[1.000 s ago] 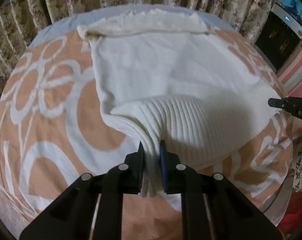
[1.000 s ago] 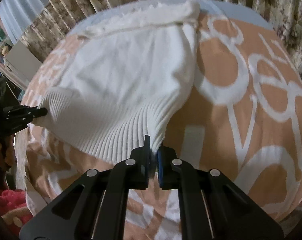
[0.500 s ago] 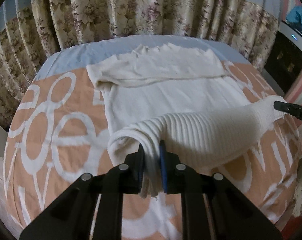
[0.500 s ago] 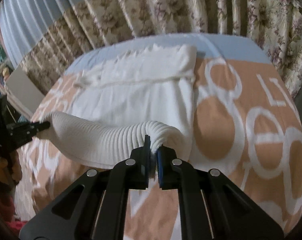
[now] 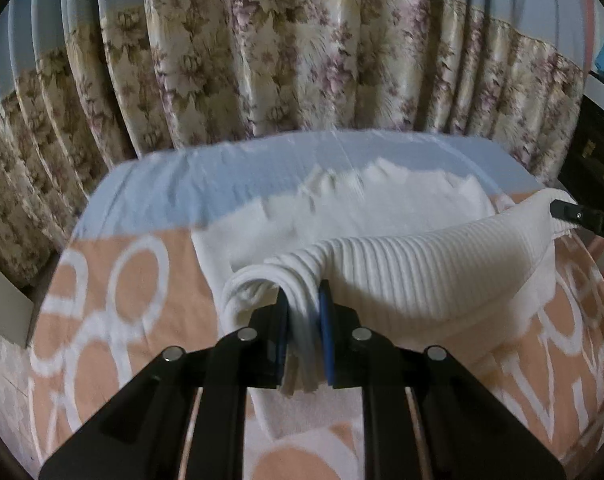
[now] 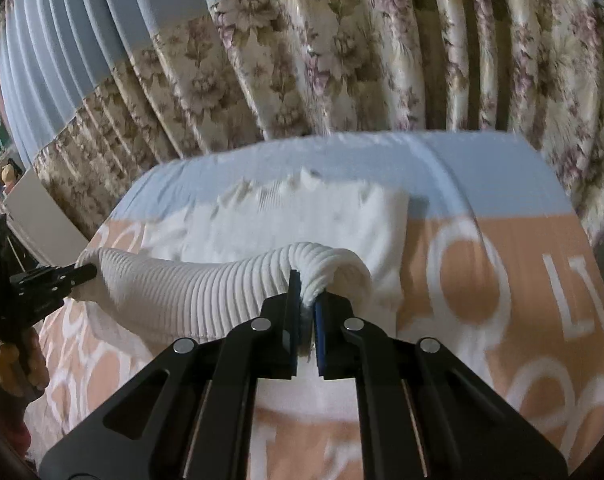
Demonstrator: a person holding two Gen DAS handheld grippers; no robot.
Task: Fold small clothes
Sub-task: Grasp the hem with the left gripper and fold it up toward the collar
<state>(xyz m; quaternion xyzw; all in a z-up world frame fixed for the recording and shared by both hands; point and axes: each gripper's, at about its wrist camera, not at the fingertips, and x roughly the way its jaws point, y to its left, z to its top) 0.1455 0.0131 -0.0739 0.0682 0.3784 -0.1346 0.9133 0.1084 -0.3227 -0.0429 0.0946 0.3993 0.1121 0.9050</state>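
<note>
Fingers of left gripper (image 5: 303, 312) pinched the sweater (image 5: 422, 264) hem's corner, lifted at 12 o'clock to carry it over the body on the blanket (image 5: 114, 292). Ribbed, soft knit.

Right view: right gripper (image 6: 307, 300) clamped the other corner; hem sagged toward 9 o'clock.
</note>
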